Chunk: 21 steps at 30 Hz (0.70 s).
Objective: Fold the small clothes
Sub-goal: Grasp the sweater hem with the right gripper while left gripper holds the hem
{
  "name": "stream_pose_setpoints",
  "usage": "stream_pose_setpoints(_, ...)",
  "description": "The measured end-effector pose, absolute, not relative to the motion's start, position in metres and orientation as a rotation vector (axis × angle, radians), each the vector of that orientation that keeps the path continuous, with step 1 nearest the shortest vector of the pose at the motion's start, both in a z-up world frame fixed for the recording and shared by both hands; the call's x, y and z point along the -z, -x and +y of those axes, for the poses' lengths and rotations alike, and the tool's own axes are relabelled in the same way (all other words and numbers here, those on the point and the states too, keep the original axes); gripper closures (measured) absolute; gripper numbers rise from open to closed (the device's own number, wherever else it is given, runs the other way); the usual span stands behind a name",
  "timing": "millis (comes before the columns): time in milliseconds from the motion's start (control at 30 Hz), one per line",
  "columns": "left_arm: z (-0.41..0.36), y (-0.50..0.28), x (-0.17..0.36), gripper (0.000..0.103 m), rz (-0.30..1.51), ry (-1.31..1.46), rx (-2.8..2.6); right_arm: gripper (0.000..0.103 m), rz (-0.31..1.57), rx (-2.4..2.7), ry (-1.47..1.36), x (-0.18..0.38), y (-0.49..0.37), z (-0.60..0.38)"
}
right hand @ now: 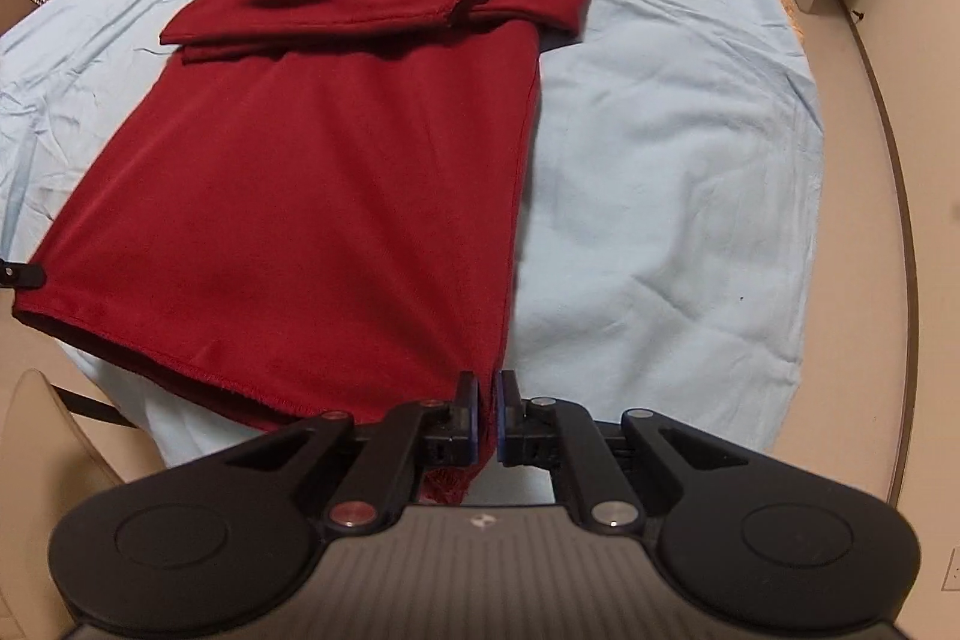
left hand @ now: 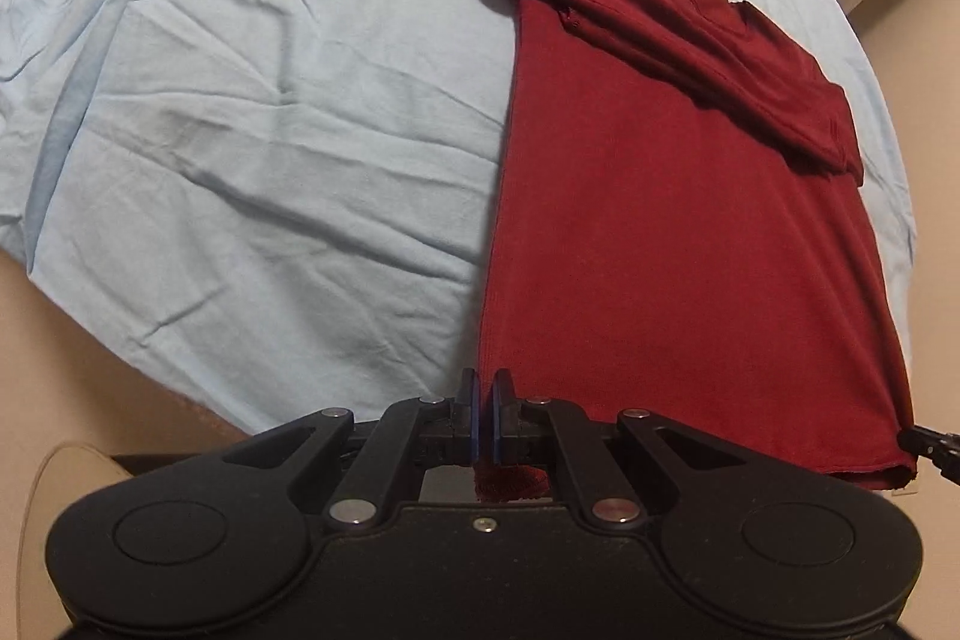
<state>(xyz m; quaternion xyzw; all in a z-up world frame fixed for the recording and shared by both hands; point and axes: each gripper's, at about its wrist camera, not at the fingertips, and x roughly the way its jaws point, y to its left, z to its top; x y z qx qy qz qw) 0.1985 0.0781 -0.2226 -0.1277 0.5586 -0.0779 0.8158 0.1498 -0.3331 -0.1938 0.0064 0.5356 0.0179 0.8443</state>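
We found the dark red shirt (left hand: 660, 232) flat on the bed's blue sheet (left hand: 270, 130), sleeves folded across. Left hand-held gripper (left hand: 485, 388) pinched one hem corner; right hand-held gripper (right hand: 487, 388) clamped the other.

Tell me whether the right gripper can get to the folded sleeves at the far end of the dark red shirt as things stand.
Probably not freely: the right gripper is shut on the dark red shirt's near hem corner, and the folded sleeves lie across the far end. Nothing blocks the way, but it would drag the hem along.

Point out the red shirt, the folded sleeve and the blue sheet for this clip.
red shirt (left hand: 660, 250): left wrist view, middle of the body panel.
folded sleeve (right hand: 360, 1): right wrist view, middle of the sleeve laid across the chest.
blue sheet (left hand: 270, 130): left wrist view, bare wrinkled area.
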Motion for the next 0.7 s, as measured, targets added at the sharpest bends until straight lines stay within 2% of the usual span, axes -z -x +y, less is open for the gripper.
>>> stream_pose_setpoints(100, 0.074, -0.202, 0.229, 0.096, 1.197, 0.258, 0.15, 0.096, 1.104, -0.031, -0.012, 0.208, -0.145, -0.335)
stream_pose_setpoints(133, 0.073, -0.202, 0.229, 0.09, 1.192, 0.247, 0.148, 0.094, 1.095, -0.027, -0.003, 0.211, -0.143, -0.333)
stream_pose_setpoints(167, 0.072, -0.203, 0.228, 0.081, 1.184, 0.23, 0.141, 0.092, 1.087, -0.027, 0.002, 0.212, -0.141, -0.332)
stream_pose_setpoints(200, 0.069, -0.201, 0.226, 0.075, 1.167, 0.211, 0.132, 0.083, 1.078, -0.024, 0.014, 0.213, -0.139, -0.331)
stream_pose_setpoints(267, 0.068, -0.199, 0.221, 0.053, 1.136, 0.191, 0.128, 0.073, 1.047, -0.027, 0.083, 0.213, -0.134, -0.325)
stream_pose_setpoints(300, 0.067, -0.197, 0.218, 0.048, 1.12, 0.183, 0.129, 0.066, 1.024, -0.036, 0.141, 0.213, -0.13, -0.32)
stream_pose_setpoints(367, 0.064, -0.192, 0.212, 0.031, 1.08, 0.151, 0.126, 0.058, 0.979, -0.076, 0.275, 0.21, -0.117, -0.305)
stream_pose_setpoints(533, 0.051, -0.18, 0.202, 0.017, 1.015, 0.085, 0.161, 0.056, 0.907, -0.214, 0.628, 0.224, -0.089, -0.264)
stream_pose_setpoints(700, 0.033, -0.169, 0.203, 0.013, 1.012, 0.052, 0.213, 0.055, 0.883, -0.277, 0.866, 0.251, -0.078, -0.24)
